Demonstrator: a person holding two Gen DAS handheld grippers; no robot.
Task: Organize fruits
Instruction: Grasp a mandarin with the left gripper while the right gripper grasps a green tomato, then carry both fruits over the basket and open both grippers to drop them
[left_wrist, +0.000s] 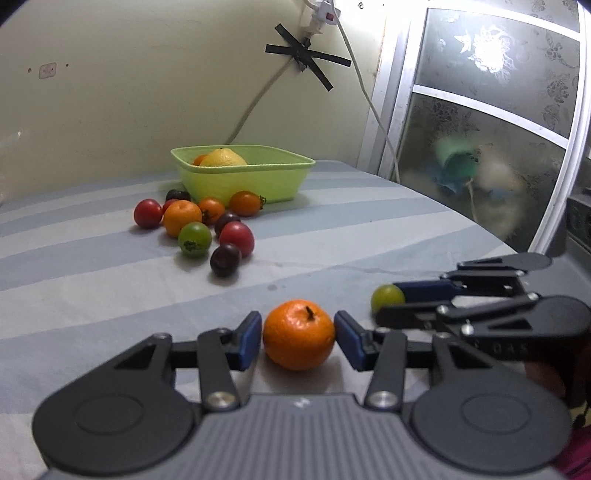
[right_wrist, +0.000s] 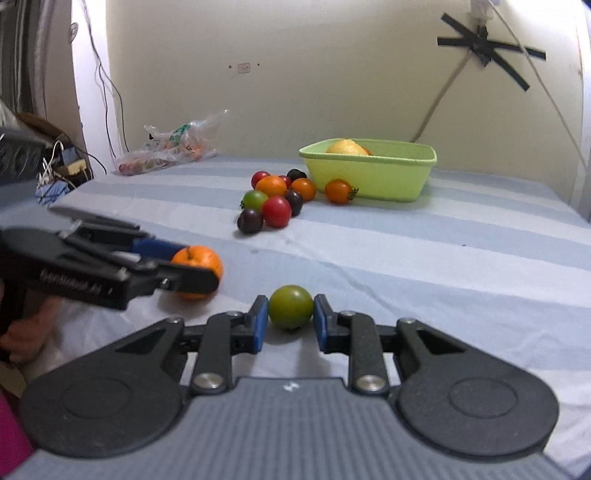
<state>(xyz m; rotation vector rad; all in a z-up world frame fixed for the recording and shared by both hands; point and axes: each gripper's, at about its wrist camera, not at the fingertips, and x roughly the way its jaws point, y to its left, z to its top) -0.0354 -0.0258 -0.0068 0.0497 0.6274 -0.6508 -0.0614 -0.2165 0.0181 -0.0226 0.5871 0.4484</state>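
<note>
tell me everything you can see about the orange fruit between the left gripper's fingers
The orange fruit is a small round citrus, like a mandarin, with glossy dimpled peel and a short dark stem stub on top. It sits upright on the striped cloth, near the front and well apart from the pile of fruit by the green basket. The left gripper brackets it, one blue pad on each side, touching or nearly so. In the right wrist view the near finger hides its lower part. No damage shows.

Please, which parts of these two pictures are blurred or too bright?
Left wrist view: glare burns out the window frame at top; the right gripper at the edge looks soft. Right wrist view: the left gripper is smeared, the plastic bag hazy; straight edges bend outward.
</note>
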